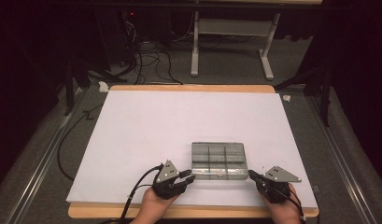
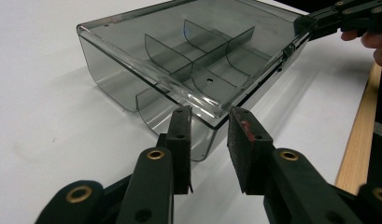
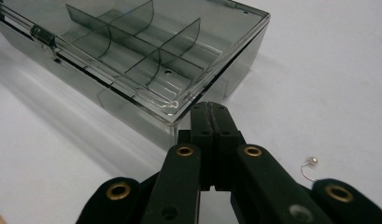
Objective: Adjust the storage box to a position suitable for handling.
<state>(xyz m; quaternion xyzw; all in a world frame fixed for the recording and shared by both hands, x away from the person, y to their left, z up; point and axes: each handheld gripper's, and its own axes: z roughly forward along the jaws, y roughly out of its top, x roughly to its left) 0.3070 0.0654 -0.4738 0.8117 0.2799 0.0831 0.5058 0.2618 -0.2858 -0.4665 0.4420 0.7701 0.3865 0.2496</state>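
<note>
Risk I see: my half-open left gripper [image 2: 209, 135] straddles the box [image 2: 193, 60] corner ungripped, so the closed right gripper [image 3: 210, 116] pressing could skid it

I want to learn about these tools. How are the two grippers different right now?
The left gripper has a gap between its jaws; the right gripper is shut tight. The left sits at the clear box's near-left corner, the right at its near-right corner. Both are black and hand-held.
</note>
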